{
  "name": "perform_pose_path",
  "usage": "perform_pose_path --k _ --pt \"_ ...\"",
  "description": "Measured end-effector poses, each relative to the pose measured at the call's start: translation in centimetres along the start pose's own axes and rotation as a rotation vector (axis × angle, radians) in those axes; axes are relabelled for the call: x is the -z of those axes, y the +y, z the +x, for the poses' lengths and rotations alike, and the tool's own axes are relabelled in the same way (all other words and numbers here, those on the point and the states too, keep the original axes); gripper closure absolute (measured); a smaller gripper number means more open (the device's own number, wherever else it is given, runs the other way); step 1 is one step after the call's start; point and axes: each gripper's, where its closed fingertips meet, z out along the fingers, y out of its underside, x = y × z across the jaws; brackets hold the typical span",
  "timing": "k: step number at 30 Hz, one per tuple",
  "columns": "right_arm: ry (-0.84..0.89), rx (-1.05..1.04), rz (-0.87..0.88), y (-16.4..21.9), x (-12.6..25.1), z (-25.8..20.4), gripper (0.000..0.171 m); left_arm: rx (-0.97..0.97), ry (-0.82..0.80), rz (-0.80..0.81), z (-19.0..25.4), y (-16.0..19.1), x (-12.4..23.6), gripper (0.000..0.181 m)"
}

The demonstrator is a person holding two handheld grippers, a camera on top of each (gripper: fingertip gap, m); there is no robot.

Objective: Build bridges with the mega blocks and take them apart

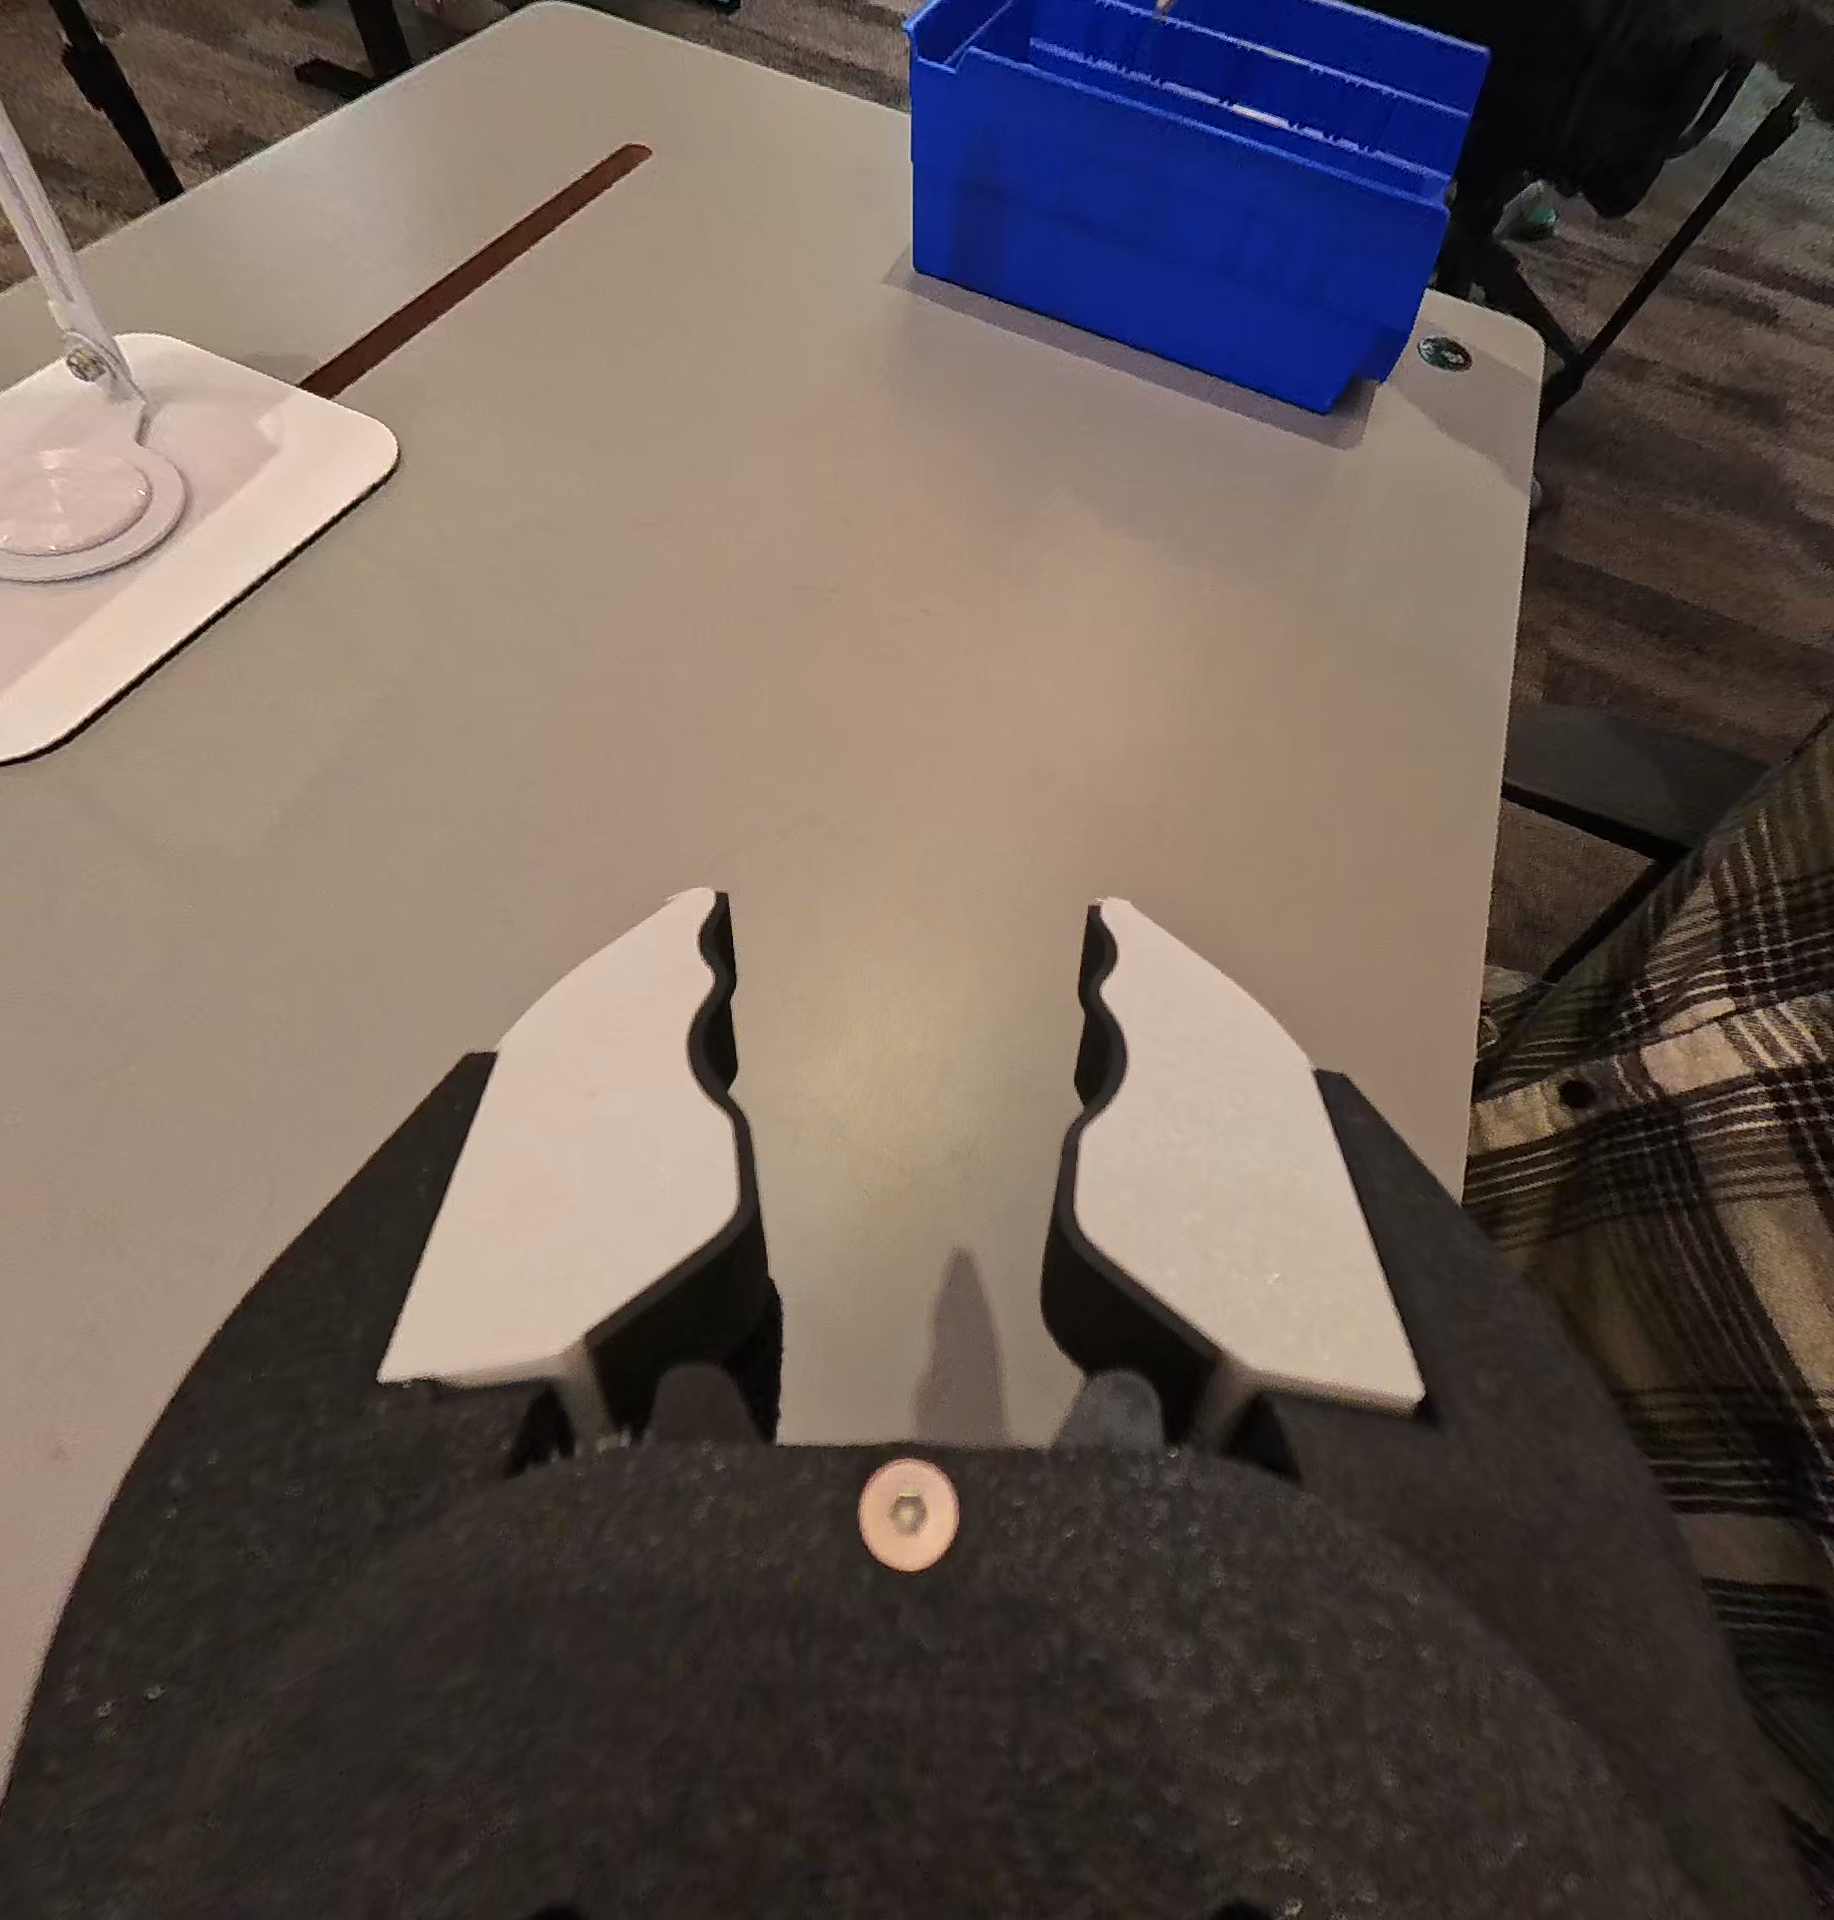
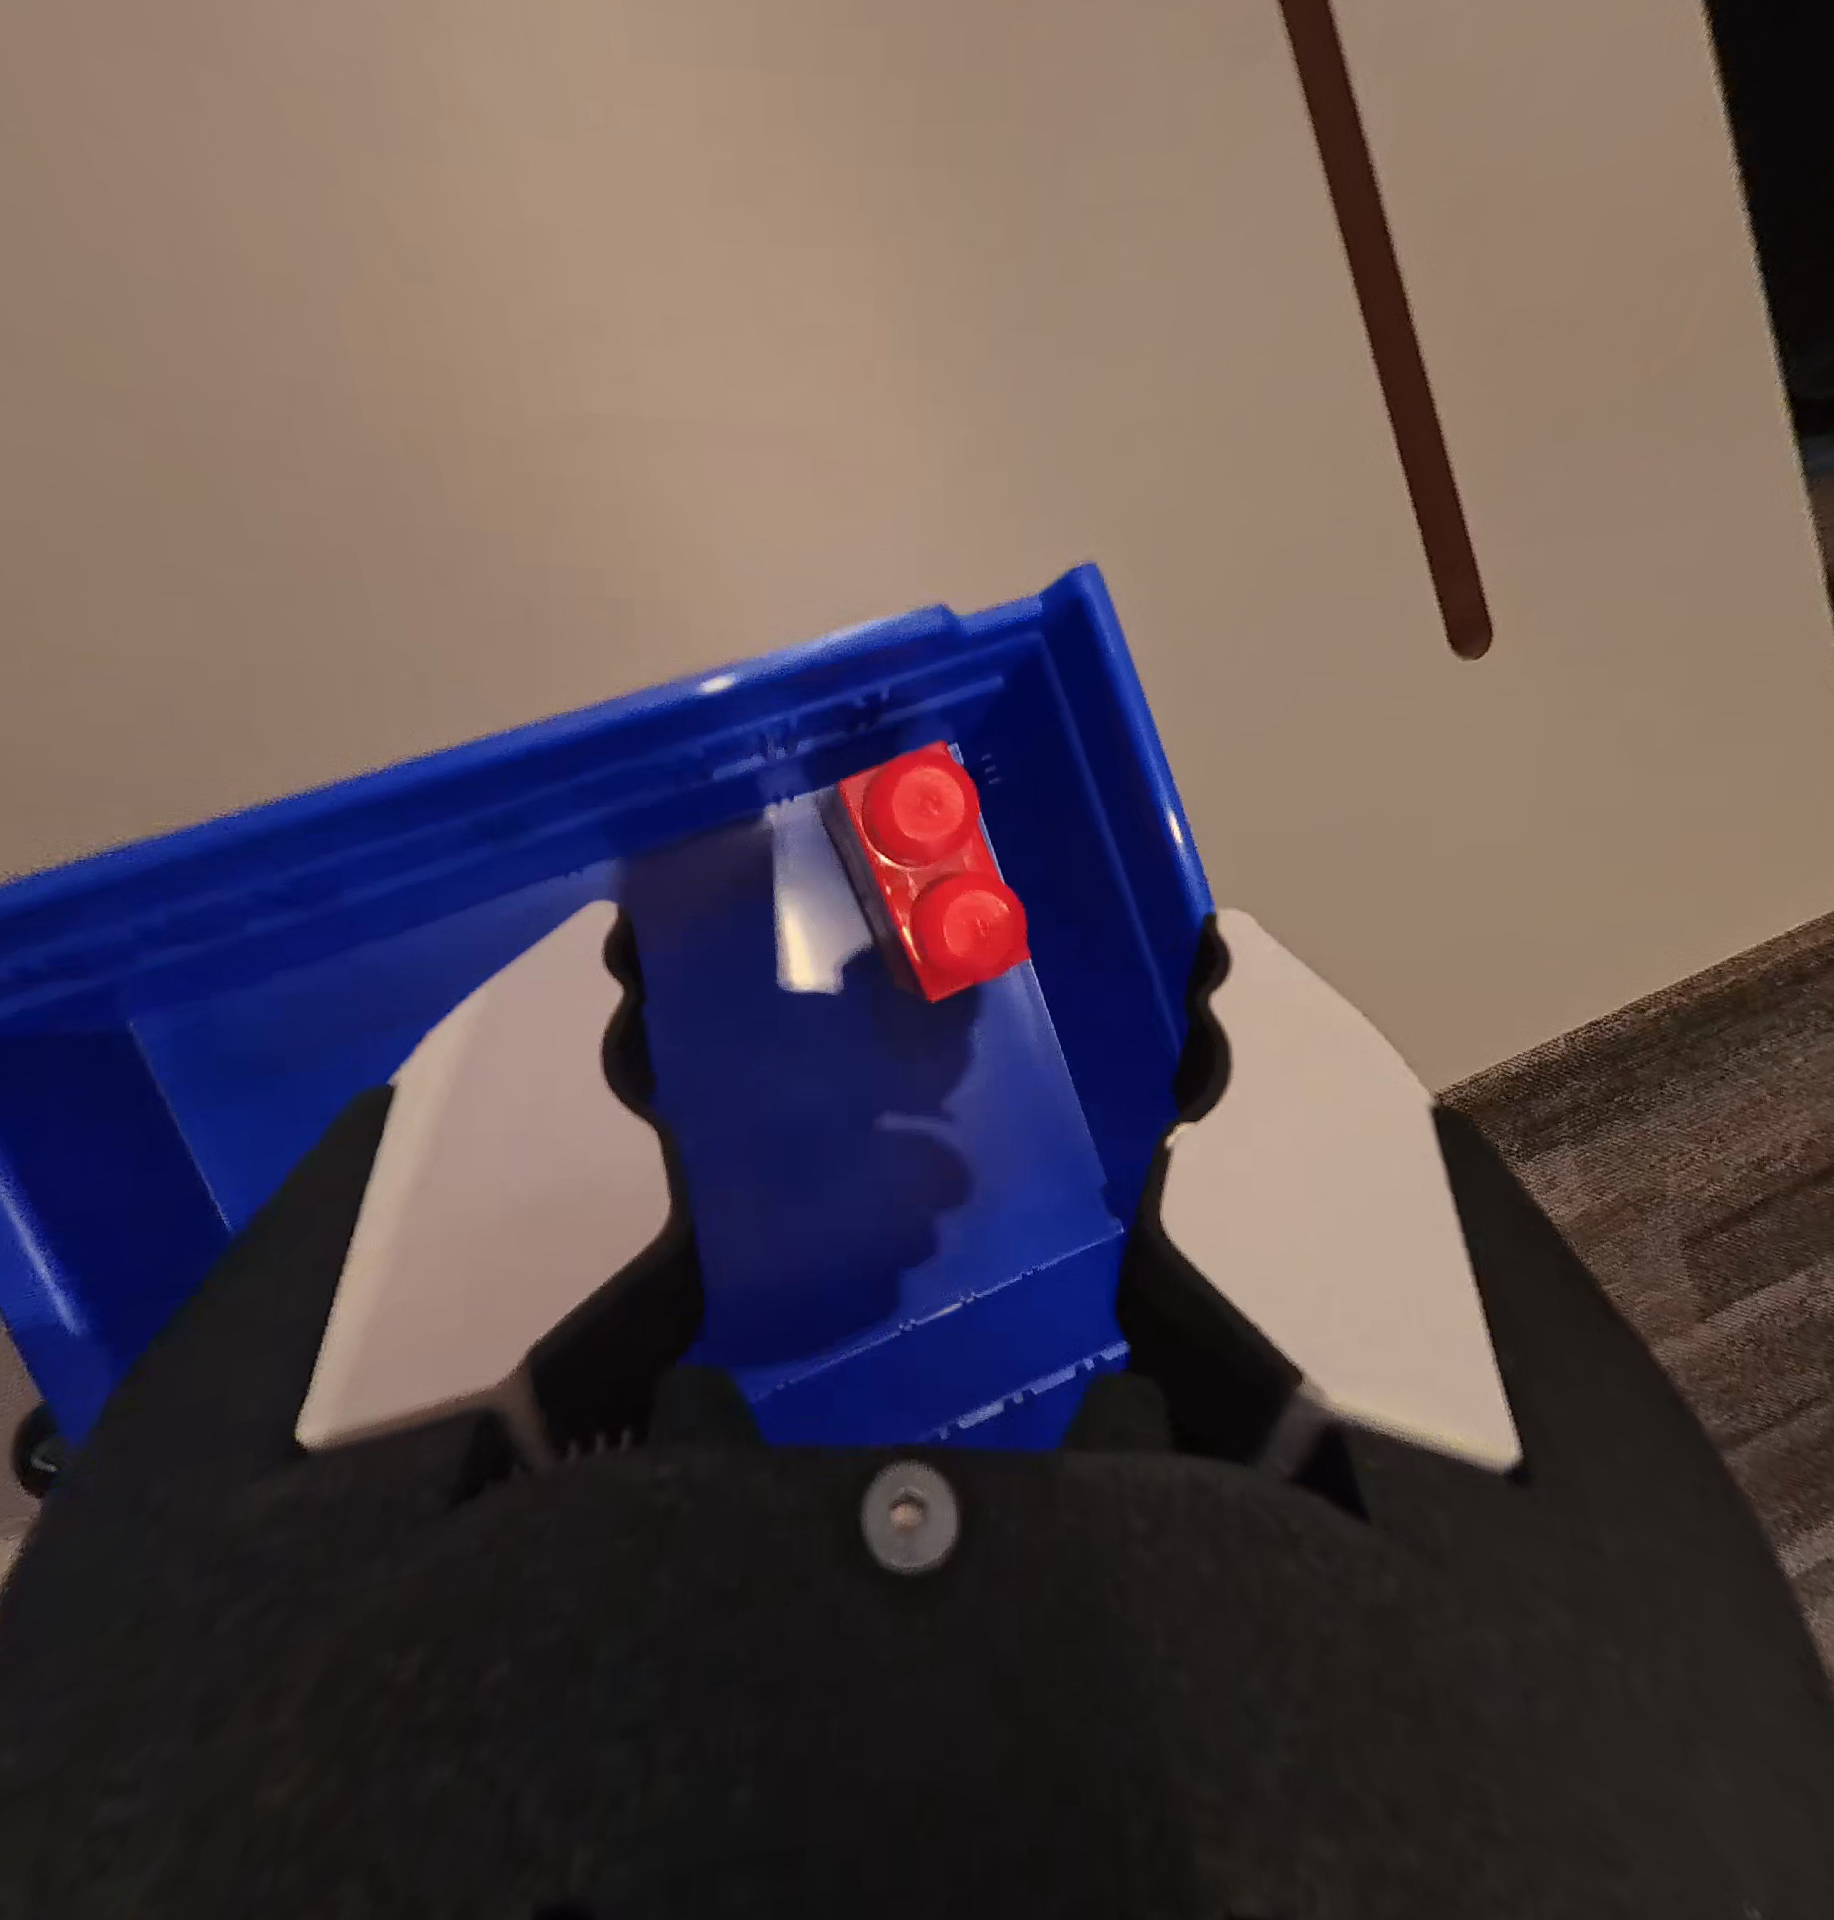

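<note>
Two claws, both with fingers spread apart and holding nothing. The right claw (image 2: 908, 997) hangs over the blue bin (image 2: 393, 831), where one red two-stud mega block (image 2: 934, 883) lies studs-up against a corner of the bin floor, just ahead of the fingertips. The left claw (image 1: 908, 904) hovers above bare surface (image 1: 788, 582), the bin (image 1: 1183, 197) at its far right corner, a white lamp base (image 1: 113, 540) by the left edge. No bridge stands anywhere in view; I judge building hasn't started, or dismantling is finished.
</note>
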Motion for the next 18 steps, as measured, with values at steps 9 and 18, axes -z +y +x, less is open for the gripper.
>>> perform_pose_path --k 9,18 --pt "0.160 -0.056 0.095 -4.9 1.7 -1.3 0.030 0.001 -0.011 0.065 -0.9 0.1 1.4 0.117" --pt "0.399 -0.200 0.214 -9.5 4.3 -2.2 0.026 0.011 -0.072 0.107 -2.6 0.7 3.3 0.116"
